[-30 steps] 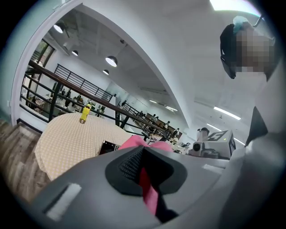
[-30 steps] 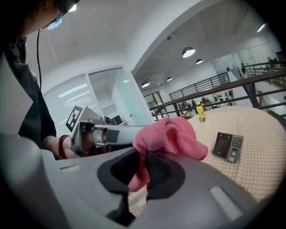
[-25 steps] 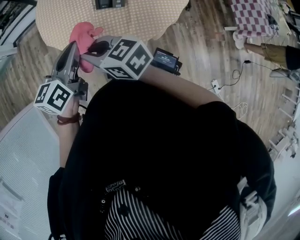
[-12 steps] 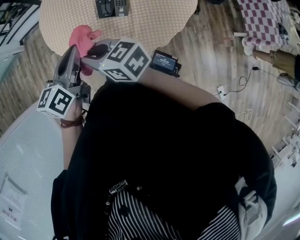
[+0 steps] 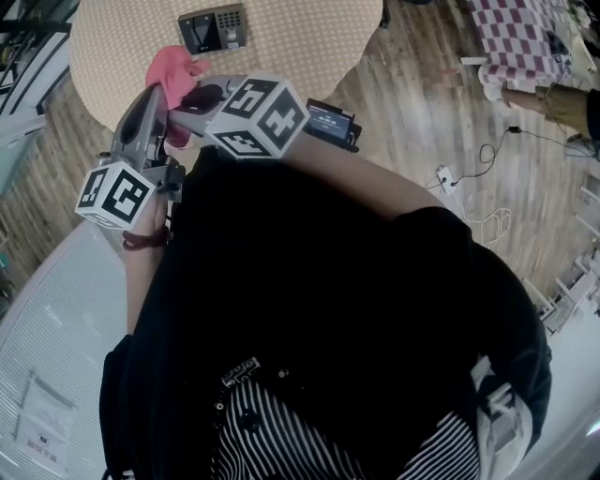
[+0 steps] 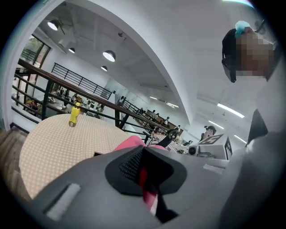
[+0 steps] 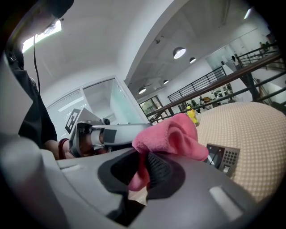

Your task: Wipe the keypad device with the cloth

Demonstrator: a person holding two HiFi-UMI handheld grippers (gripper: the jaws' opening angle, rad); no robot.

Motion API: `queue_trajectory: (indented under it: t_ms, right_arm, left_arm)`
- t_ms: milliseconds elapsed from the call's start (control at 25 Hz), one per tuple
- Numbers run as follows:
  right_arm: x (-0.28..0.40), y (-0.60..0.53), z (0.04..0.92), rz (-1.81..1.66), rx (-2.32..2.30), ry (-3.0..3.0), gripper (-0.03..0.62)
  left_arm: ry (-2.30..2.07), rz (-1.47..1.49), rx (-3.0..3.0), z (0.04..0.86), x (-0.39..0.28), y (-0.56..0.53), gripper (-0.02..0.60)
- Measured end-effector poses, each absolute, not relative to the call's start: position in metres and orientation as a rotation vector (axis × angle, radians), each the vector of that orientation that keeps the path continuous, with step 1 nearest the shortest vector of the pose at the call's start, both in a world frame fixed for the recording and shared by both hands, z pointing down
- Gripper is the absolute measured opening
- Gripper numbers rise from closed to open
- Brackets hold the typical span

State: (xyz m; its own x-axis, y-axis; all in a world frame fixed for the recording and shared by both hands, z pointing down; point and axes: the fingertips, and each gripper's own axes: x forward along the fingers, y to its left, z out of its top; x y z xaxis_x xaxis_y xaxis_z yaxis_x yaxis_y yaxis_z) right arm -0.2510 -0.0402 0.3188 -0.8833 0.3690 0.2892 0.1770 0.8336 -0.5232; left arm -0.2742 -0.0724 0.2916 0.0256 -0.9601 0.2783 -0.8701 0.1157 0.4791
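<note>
A pink cloth (image 5: 172, 68) hangs bunched over the near edge of a round table (image 5: 122, 37) with a beige dotted cover. Both grippers meet at the cloth. In the left gripper view, the left gripper (image 6: 142, 172) is shut on a pink strip of it. My right gripper (image 7: 140, 167) is also shut on the cloth (image 7: 172, 134), which bulges above its jaws. The grey keypad device (image 5: 214, 26) lies flat on the table beyond the cloth, untouched; it shows again (image 7: 225, 157) to the right of the jaws.
A yellow bottle (image 6: 73, 115) stands at the table's far side. A black box with a screen (image 5: 330, 122) sits on the wooden floor right of the table, with cables (image 5: 469, 159) farther right. A white mesh surface (image 5: 56, 319) lies at lower left.
The table and keypad device have come further into the head view. Both grippers stay together at the pink cloth, now slightly closer to the keypad.
</note>
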Motion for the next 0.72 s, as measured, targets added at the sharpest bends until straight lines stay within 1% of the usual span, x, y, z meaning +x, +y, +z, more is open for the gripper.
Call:
queue_trajectory:
  t_ms: [120,360,520,720]
  right_arm:
    - [-0.258,-0.056,0.316,0.689,-0.336,-2.65,0.046]
    - [-0.264,-0.087,0.325,0.759,-0.15,-2.64,0.046]
    - [-0.295,-0.091,0.332,0.74,-0.054,-2.621,0.046]
    - [-0.347,-0.086,0.344,0.811,0.124,-2.603,0.046]
  left_arm:
    - [-1.792,-0.237,1.821,0.289,-0.281,-0.088,0.003]
    - [-1.612,-0.161,1.955,0.297,-0.277,-0.128,0.005]
    - [-1.518,-0.173,1.989,0.305,-0.306,-0.135,0.005]
    - [-1.325,-0.107,2.085,0.318,-0.352,-0.133,0.005]
